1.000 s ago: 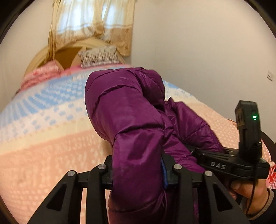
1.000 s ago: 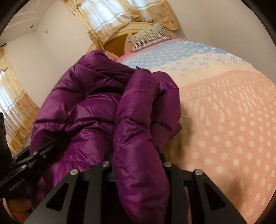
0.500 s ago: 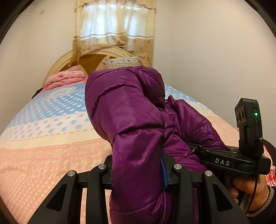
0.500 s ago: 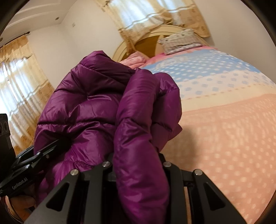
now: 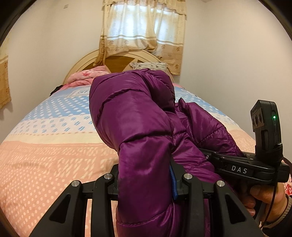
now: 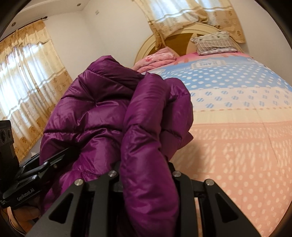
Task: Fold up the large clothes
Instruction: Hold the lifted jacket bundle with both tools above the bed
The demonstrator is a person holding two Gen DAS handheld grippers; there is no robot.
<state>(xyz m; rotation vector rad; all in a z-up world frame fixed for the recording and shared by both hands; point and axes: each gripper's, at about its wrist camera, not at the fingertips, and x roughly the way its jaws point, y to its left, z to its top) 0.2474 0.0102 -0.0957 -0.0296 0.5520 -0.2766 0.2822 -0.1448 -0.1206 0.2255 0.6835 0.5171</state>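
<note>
Both tongs, left tongs (image 5: 146,182) and right tongs (image 6: 146,180), clamp the purple puffer jacket (image 5: 138,116) above the bed (image 5: 45,145)

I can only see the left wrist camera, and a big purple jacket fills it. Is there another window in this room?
Observer: Yes. The right wrist view shows a second curtained window on the side wall.
Operator: Is the right gripper really pinching the purple jacket?
Observer: Yes, a thick fold runs between the fingers of the right gripper.
Operator: Any lights above?
Observer: Small recessed ceiling lights show near the top.
</note>
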